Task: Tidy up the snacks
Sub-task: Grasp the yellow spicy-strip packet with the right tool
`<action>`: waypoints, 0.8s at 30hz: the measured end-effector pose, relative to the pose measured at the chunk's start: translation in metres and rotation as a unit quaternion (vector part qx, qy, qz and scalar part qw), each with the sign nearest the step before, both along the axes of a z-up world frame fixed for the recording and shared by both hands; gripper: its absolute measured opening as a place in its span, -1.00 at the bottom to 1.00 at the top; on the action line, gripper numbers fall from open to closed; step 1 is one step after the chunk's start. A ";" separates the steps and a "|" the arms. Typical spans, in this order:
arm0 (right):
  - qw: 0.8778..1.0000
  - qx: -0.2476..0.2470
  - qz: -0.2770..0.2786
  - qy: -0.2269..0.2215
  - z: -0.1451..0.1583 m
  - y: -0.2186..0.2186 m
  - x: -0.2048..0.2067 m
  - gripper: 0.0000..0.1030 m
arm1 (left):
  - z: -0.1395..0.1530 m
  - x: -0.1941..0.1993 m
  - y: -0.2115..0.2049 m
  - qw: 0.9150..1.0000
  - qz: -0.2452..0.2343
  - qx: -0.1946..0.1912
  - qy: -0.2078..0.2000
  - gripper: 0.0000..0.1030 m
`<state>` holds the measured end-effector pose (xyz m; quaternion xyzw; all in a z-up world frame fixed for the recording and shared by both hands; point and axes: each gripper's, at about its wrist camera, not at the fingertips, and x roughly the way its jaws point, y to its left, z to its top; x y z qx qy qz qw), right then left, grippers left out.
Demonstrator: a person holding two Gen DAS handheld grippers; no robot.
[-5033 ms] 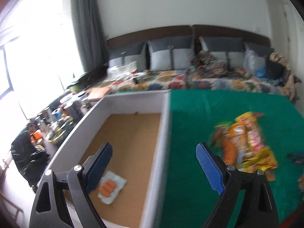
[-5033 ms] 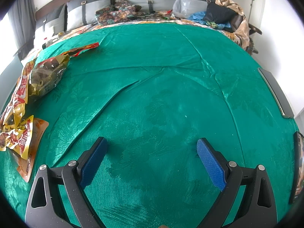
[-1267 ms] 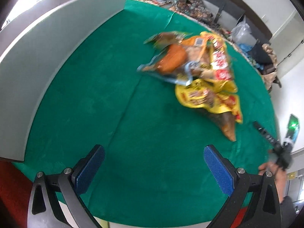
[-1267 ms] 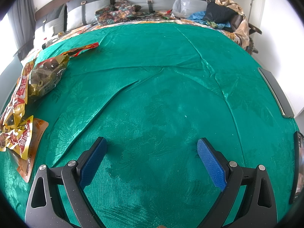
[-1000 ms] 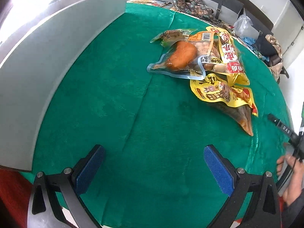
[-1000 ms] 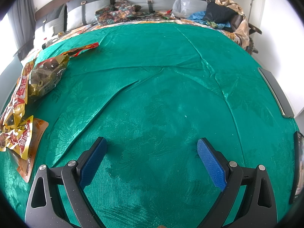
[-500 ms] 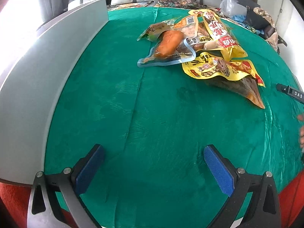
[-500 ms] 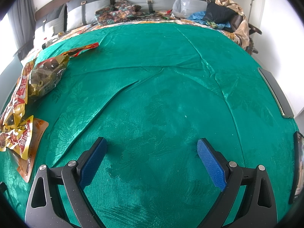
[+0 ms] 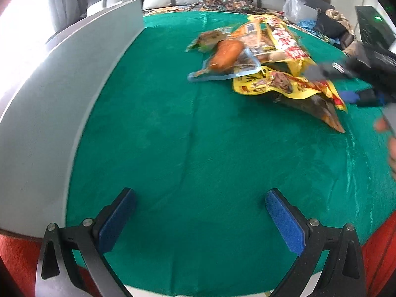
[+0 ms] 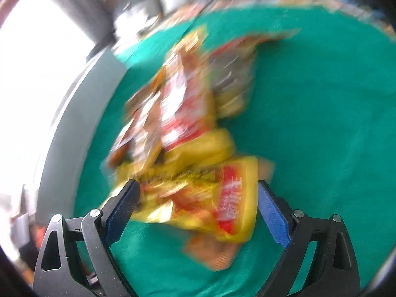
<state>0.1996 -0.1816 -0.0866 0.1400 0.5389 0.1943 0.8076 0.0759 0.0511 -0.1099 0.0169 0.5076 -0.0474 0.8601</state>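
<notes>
Hovering over bare green cloth (image 9: 198, 148), the left gripper (image 9: 200, 219) has its blue pads spread wide with nothing between them. A grey box wall (image 9: 61, 94) runs along its left. The snack pile (image 9: 267, 66) lies farther back on the cloth, a clear packet with an orange piece (image 9: 222, 54) at its near edge. The right gripper (image 10: 198, 205) straddles a yellow-and-red packet (image 10: 222, 198) at the pile's near end; its jaws have just been closing slightly yet stand wide, pads beside the wrapper, contact lost in blur.
</notes>
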 end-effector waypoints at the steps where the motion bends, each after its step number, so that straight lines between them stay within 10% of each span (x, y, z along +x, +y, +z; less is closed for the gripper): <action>1: 0.999 0.009 0.033 0.016 -0.001 0.007 -0.004 0.83 | -0.001 0.000 0.004 1.000 0.004 -0.002 -0.001 0.99; 4: 0.988 0.031 0.144 0.039 0.009 0.029 -0.028 0.80 | 0.000 -0.001 0.013 1.000 0.014 -0.006 -0.003 0.99; 7: 0.982 -0.063 0.177 -0.013 0.029 0.044 -0.042 0.81 | -0.001 0.002 0.012 1.000 0.024 -0.006 -0.004 0.99; 14: 0.912 -0.234 0.323 -0.099 0.012 0.137 -0.056 0.80 | 0.002 -0.008 0.020 1.000 0.016 -0.017 0.003 0.99; 17: 0.893 -0.283 0.336 -0.093 -0.008 0.157 -0.056 0.36 | 0.005 -0.014 0.027 0.999 0.017 -0.033 0.014 0.99; 24: 0.917 -0.262 0.286 -0.089 0.008 0.136 -0.073 -0.12 | 0.025 -0.036 0.048 0.989 0.039 -0.139 0.023 0.99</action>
